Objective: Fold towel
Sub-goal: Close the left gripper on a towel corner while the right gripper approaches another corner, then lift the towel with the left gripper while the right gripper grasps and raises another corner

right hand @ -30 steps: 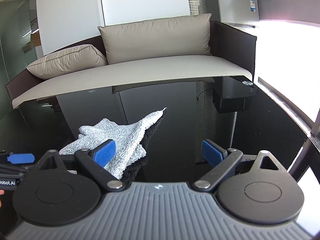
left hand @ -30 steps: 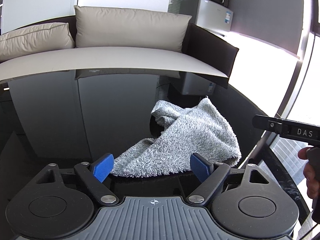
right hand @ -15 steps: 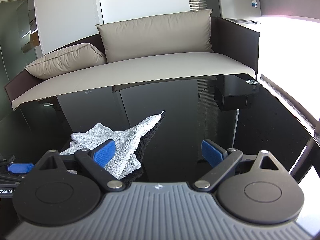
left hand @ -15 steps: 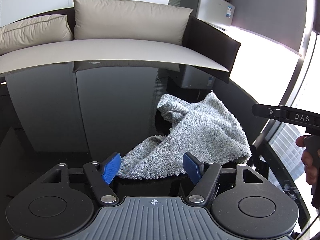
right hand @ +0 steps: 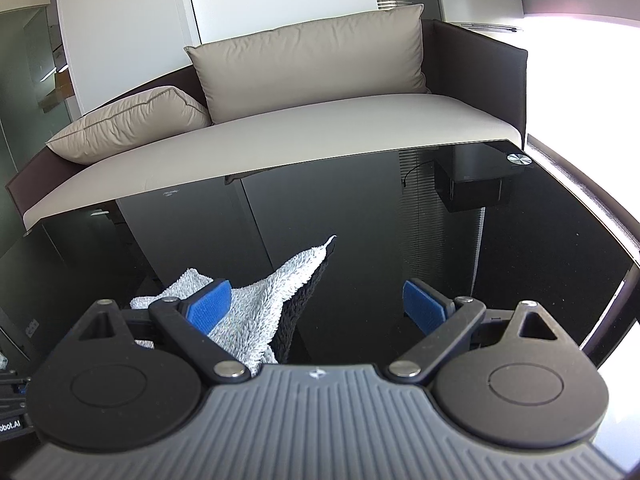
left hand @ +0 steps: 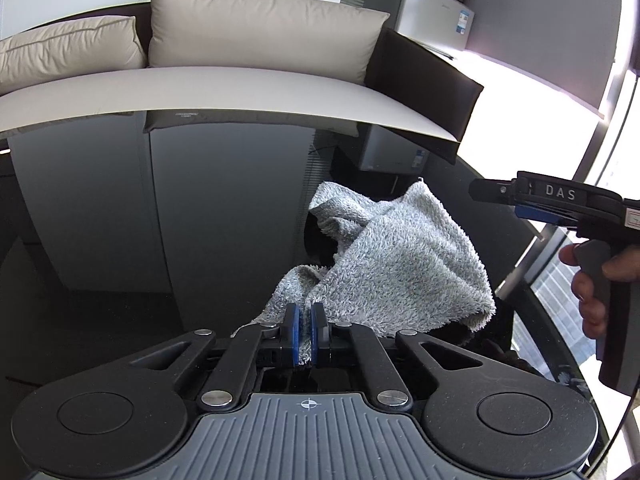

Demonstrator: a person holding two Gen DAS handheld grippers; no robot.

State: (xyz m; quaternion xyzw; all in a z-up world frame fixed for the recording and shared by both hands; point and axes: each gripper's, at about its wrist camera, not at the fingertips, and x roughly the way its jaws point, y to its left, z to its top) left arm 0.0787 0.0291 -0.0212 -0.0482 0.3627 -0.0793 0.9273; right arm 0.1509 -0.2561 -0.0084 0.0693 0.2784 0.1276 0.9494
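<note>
A crumpled grey terry towel (left hand: 400, 264) lies on the glossy black table (left hand: 120, 220). My left gripper (left hand: 305, 320) is shut on the towel's near edge, with grey cloth pinched between its blue pads. My right gripper (right hand: 318, 306) is open and empty, held just right of the towel (right hand: 256, 312), whose far corner points up and to the right. The right gripper also shows in the left wrist view (left hand: 560, 208), to the right of the towel and held by a hand.
A beige sofa (right hand: 320, 132) with cushions stands behind the table's far edge. A fridge with a microwave (left hand: 432, 12) stands at the back right. A small metal disc (right hand: 519, 159) sits at the table's far right corner. The table's right edge runs along a bright window.
My left gripper has moved forward and shut on the towel's near edge. The right gripper has stayed open and shifted slightly closer to the towel.
</note>
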